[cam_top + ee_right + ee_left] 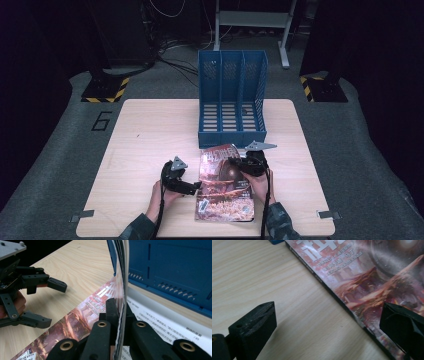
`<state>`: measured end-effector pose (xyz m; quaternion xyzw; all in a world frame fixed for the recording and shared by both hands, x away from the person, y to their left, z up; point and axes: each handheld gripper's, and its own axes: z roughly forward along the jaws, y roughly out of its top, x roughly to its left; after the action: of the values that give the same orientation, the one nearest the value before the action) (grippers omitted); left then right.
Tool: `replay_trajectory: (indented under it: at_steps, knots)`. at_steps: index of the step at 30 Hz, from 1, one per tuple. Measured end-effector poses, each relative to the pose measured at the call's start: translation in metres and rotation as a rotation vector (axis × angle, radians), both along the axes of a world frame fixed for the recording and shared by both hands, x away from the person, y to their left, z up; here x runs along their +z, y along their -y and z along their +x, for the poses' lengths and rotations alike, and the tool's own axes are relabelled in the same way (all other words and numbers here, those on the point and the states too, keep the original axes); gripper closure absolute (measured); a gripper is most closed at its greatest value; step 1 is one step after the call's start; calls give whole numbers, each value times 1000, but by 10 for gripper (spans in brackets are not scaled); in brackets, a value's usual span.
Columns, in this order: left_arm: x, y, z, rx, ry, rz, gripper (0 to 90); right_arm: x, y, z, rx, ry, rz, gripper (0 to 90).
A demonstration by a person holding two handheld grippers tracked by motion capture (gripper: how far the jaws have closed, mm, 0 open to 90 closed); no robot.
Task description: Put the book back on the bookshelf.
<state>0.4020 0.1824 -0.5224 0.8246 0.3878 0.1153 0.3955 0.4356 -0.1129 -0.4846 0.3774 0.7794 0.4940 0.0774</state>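
A magazine (225, 190) with a reddish cover lies near the front edge of the table, just in front of the blue rack. My right gripper (243, 164) is at its upper right corner. In the right gripper view, the right gripper (119, 305) is shut on a thin bundle of cover and pages, which stands up on edge between the jaws. A white printed page (160, 325) lies bared beneath it. My left gripper (196, 186) is open at the magazine's left edge. In the left gripper view, the left gripper (327, 320) straddles the dark spine of the magazine (367, 277) without touching it.
A blue three-slot file rack (231, 100) stands upright at the back middle of the wooden table (150, 130), close behind the magazine. In the right gripper view, the rack's wall (170, 270) is right behind the lifted pages and the left gripper (56, 304) is at the left.
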Motion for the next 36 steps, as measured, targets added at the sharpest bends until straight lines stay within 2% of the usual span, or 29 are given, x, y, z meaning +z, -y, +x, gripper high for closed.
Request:
replay_trajectory:
  at_steps: [3,5,9,11,14,17,20,21,24,28,30,32,33,34,35,36]
  knots:
    - [0,5,3,-24,-22,-19,25,5,-3,-4,10,33,7,892]
    - [1,9,7,-38,-48,-46,33,7,-3,-7,14,45,13,892]
    - [0,14,10,-44,-68,-68,42,10,-2,-10,23,56,35,893]
    - [-1,19,13,-61,-93,-92,55,12,-3,-14,34,78,43,893]
    - [-1,22,14,-64,-95,-91,71,13,-4,-17,37,87,52,892]
    - [-1,27,17,-71,-103,-115,88,15,-4,-20,45,111,64,893]
    - [-1,28,18,-79,-105,-117,97,15,-6,-22,46,114,71,893]
    - [0,30,18,-72,-119,-129,141,14,-7,-22,48,111,72,893]
    - [0,30,18,-79,-106,-116,149,12,-6,-23,43,105,83,892]
    - [0,31,17,-58,-102,-113,168,8,-2,-20,38,92,87,891]
    - [0,31,17,-56,-100,-108,184,3,-1,-18,13,73,79,883]
    - [0,31,16,-46,-85,-92,220,1,0,-16,2,66,72,879]
    - [0,31,14,-29,-46,-56,282,-3,1,-13,-18,35,55,864]
    - [0,31,14,-29,-46,-56,321,-3,1,-13,-18,35,55,864]
    - [-1,33,12,-19,-24,-39,336,-8,1,-9,-35,6,21,847]
    - [-1,33,12,-19,-24,-39,341,-8,1,-9,-35,6,21,847]
